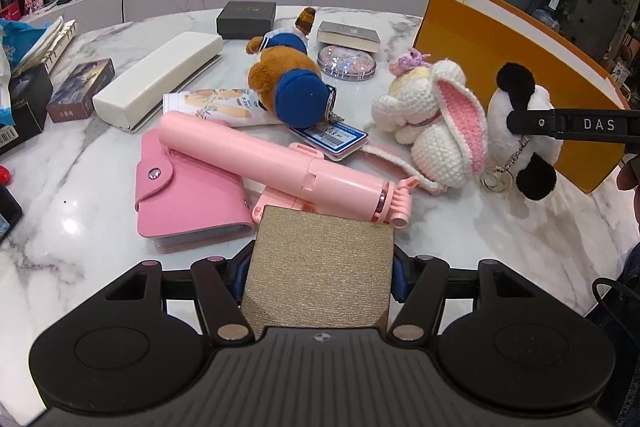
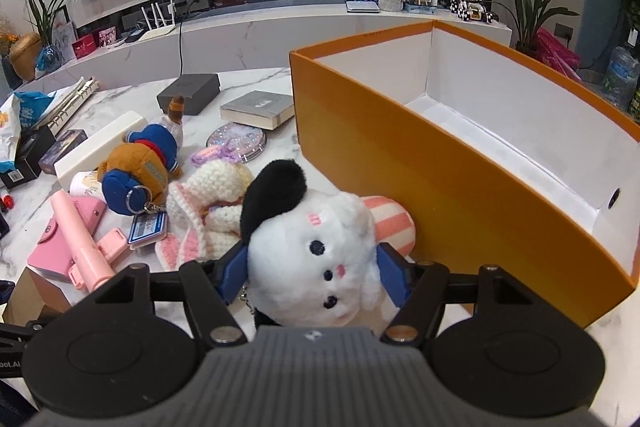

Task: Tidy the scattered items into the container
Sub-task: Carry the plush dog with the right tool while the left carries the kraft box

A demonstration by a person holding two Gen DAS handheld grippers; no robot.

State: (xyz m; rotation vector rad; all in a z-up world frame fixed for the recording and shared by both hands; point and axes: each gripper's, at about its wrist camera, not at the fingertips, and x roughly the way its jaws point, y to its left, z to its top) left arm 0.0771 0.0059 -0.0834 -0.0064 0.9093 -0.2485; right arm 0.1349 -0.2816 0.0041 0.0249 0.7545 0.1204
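Observation:
My left gripper (image 1: 319, 273) is shut on a gold textured box (image 1: 320, 247), its blue pads pressing on both sides, above the marble table (image 1: 100, 163). My right gripper (image 2: 313, 279) is shut on a white plush dog with black ears (image 2: 316, 227), squeezed between its blue pads just left of the orange container (image 2: 400, 167). That container is open on top, white inside, with nothing in it. In the left wrist view the plush dog (image 1: 520, 99) hangs at the right, a black finger (image 1: 568, 125) across it, in front of the orange container (image 1: 480, 39).
Scattered on the table: a crochet bunny (image 1: 432, 107), a brown teddy in blue (image 1: 288, 75), a pink selfie stick (image 1: 272, 163), a pink card wallet (image 1: 184, 195), a glitter mirror (image 1: 346, 63), a book (image 1: 348, 35), a dark box (image 1: 246, 19) and a white case (image 1: 160, 79).

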